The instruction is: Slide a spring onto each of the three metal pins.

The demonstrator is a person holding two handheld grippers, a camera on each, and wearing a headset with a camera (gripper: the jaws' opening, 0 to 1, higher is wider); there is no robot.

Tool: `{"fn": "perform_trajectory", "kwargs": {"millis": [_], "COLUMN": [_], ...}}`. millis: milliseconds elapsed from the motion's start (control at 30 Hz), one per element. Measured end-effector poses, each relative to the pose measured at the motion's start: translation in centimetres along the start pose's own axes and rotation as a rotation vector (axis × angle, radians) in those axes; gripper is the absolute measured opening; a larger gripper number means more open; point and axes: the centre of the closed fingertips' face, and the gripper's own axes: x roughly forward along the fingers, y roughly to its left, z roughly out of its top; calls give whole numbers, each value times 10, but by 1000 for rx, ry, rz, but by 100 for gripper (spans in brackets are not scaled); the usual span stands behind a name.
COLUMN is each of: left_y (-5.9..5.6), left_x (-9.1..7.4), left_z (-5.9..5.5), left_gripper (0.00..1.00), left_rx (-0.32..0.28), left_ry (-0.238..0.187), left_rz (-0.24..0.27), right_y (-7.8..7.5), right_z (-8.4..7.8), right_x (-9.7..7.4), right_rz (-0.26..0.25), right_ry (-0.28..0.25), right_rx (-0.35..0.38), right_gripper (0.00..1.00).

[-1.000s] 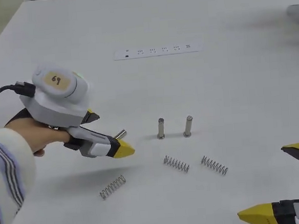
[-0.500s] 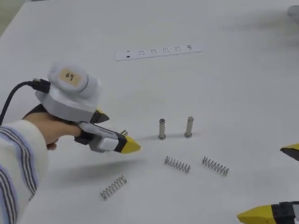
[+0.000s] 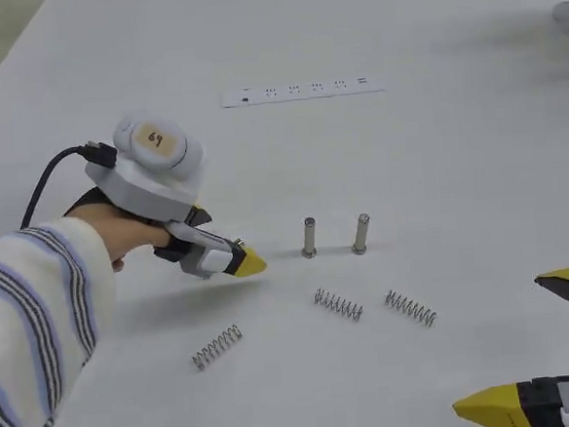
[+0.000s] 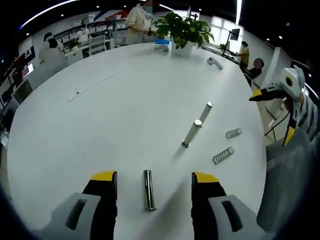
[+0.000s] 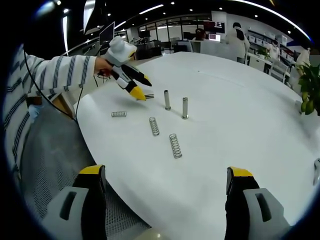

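Pins counted: 3. Two are stood upright, left pin [image 3: 309, 237] and right pin [image 3: 361, 234]; a third pin [image 4: 148, 190] is laid flat. Springs counted: 3, all laid loose on the table [image 3: 457, 162]: near spring [image 3: 217, 346], middle spring [image 3: 338, 305], right spring [image 3: 410, 308]. Grippers counted: 2, left gripper [image 4: 154, 176] and right gripper [image 5: 165, 171]. One power strip [image 3: 302, 91] and one potted plant [image 4: 182, 30] are noted.

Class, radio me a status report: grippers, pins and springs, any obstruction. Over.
Left gripper open, lying pin between its jaws. Right gripper open, empty. Two pins upright, three springs loose. Nothing obstructing.
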Motion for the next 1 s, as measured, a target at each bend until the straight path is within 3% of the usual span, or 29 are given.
{"fn": "perform_trajectory", "kwargs": {"millis": [300, 933, 1000], "left_y": [11, 21, 19], "left_x": [1, 8, 9], "left_z": [-1, -4, -4], "left_gripper": [46, 36, 33], "left_rx": [8, -5, -15], "left_ry": [17, 38, 36], "left_rz": [45, 74, 58], "right_y": [0, 0, 1], "right_z": [0, -2, 0], "right_x": [2, 1, 0], "right_rz": [-3, 4, 6], "right_ry": [3, 4, 1], "right_rx": [3, 11, 11], "right_gripper": [99, 99, 99]}}
